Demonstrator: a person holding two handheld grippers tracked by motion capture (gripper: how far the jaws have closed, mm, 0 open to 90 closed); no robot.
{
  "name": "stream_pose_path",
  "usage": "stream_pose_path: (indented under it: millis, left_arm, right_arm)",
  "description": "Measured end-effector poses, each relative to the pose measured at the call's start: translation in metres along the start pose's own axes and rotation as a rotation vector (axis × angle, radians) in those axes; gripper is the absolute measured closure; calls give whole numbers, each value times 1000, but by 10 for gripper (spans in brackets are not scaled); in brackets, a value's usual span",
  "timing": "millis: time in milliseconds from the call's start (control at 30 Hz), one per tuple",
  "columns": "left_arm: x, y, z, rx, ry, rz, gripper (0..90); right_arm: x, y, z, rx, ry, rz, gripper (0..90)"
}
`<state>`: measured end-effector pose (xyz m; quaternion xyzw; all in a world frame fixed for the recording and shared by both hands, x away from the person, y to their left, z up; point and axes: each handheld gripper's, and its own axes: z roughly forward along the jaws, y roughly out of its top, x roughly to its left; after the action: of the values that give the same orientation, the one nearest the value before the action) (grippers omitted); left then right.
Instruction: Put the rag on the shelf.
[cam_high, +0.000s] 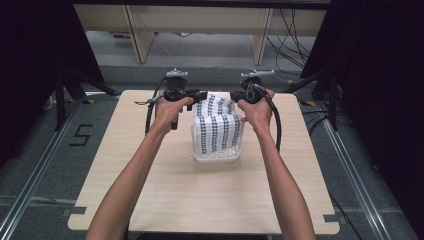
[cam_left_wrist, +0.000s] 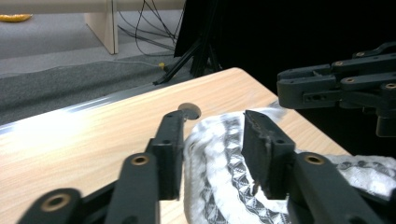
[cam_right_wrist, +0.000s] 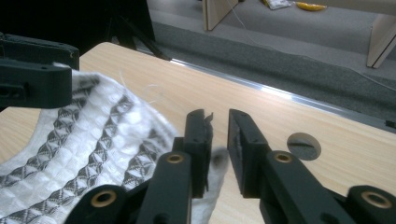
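Near: clear bin (cam_high: 216, 155) mid-table (cam_high: 150, 200), patterned cloth (cam_high: 218, 125) draped from inside it back toward the far edge. Behind it, both hands at the cloth's far end. Left gripper (cam_high: 196, 95): jaws apart, cloth edge (cam_left_wrist: 219, 158) lying between them, pads not pressing. Right gripper (cam_high: 235, 95): jaws slightly apart, cloth corner (cam_right_wrist: 93, 144) just beside the left jaw, not clamped. Far: floor, desk legs (cam_high: 137, 40), cables.
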<state>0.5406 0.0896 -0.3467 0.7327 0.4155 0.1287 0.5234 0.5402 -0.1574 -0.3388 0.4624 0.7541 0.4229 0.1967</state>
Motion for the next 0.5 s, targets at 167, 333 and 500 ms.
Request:
stream_pose_path:
  millis: [167,333,500]
  left_arm:
    - [-1,0,-1,11,1,-5,459]
    - [-1,0,-3,13,-18,-16,444]
    - [-3,-2,-6,29,-34,-14,443]
  right_arm:
    - [0,-1,-1,2,-18,20,674]
    - [-2,0,-3,-9,-14,7,639]
    - [-1,0,-8,-10,-10,24,613]
